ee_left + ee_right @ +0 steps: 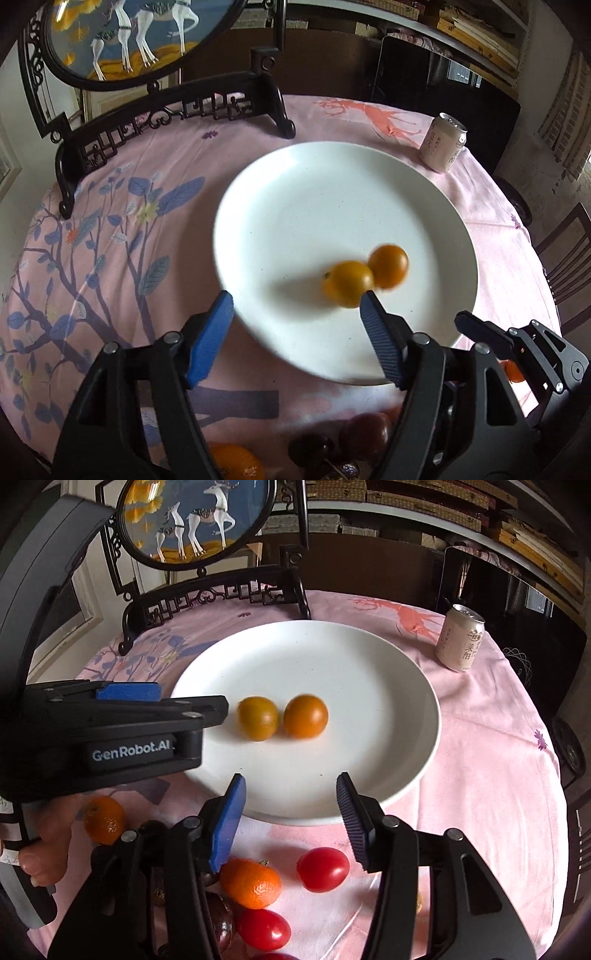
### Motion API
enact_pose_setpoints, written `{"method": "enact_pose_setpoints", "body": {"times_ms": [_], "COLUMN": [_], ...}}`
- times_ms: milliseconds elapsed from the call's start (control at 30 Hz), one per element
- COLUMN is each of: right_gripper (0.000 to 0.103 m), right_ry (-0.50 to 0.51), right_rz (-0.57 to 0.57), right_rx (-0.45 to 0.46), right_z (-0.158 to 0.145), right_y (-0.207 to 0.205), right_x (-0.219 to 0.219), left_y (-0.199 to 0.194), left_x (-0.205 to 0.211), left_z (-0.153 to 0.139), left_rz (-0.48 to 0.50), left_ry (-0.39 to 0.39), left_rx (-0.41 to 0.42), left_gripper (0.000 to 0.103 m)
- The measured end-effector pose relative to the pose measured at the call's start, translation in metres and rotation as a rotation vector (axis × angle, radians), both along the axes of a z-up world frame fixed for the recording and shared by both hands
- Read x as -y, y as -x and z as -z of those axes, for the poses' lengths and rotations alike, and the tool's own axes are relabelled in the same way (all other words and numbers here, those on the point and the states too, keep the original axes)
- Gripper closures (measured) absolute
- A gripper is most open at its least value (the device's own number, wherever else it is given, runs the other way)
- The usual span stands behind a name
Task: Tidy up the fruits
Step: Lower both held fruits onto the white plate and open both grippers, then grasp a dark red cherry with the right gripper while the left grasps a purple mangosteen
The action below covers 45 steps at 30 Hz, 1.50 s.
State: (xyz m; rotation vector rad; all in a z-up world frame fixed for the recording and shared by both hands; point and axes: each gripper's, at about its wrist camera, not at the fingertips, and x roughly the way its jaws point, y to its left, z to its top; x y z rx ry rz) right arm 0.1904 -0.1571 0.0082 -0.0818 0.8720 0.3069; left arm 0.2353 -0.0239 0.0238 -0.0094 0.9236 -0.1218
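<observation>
Two small orange tomatoes point(257, 718) point(306, 716) lie side by side on a white plate point(369, 686); they also show in the left wrist view point(347, 283) point(388, 266), on the plate point(295, 206). My left gripper point(297, 334) is open and empty above the plate's near left rim; it also shows in the right wrist view point(177, 705). My right gripper point(291, 819) is open and empty over the plate's front edge. In front of the plate lie a mandarin point(251, 883), two red tomatoes point(323, 868) point(263, 929), another mandarin point(103, 819) and dark purple fruit point(221, 919).
A pale drink can point(461, 638) stands at the back right of the pink cloth point(480, 760). A dark carved stand with a round deer picture point(195, 517) stands behind the plate. A dark chair point(565, 258) is at the right of the table.
</observation>
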Motion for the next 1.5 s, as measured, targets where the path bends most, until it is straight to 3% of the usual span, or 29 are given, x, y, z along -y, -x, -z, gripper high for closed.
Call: {"method": "enact_pose_setpoints", "body": {"times_ms": [167, 367, 600, 867, 1233, 1300, 1367, 1433, 1500], "right_gripper": [0.044, 0.044, 0.044, 0.044, 0.044, 0.049, 0.066, 0.076, 0.076], "right_ry": [-0.027, -0.034, -0.070, -0.035, 0.014, 0.015, 0.029, 0.033, 0.019], "right_rz": [-0.011, -0.027, -0.007, -0.049, -0.048, -0.045, -0.029, -0.029, -0.045], "right_rx": [0.047, 0.045, -0.006, -0.073, -0.099, -0.093, -0.079, -0.072, -0.071], "right_z": [-0.018, -0.016, 0.001, 0.020, 0.036, 0.036, 0.036, 0.036, 0.036], "right_y": [0.050, 0.121, 0.172, 0.191, 0.183, 0.181, 0.180, 0.180, 0.181], "right_x": [0.023, 0.049, 0.063, 0.049, 0.032, 0.031, 0.032, 0.034, 0.034], "left_y": [0.039, 0.100, 0.150, 0.175, 0.180, 0.178, 0.177, 0.174, 0.172], "left_x": [-0.013, -0.032, -0.051, -0.057, -0.056, -0.054, -0.053, -0.052, -0.051], "left_z": [-0.015, -0.008, 0.016, 0.039, 0.047, 0.048, 0.048, 0.050, 0.051], "left_rz": [0.018, 0.005, -0.035, -0.052, -0.035, -0.033, -0.032, -0.034, -0.036], "left_ry": [-0.001, -0.030, -0.016, -0.010, -0.008, -0.004, -0.007, -0.011, -0.015], "left_rx": [0.034, 0.062, 0.013, -0.043, -0.061, -0.061, -0.062, -0.068, -0.077], "left_gripper": [0.017, 0.013, 0.012, 0.011, 0.011, 0.011, 0.012, 0.012, 0.012]}}
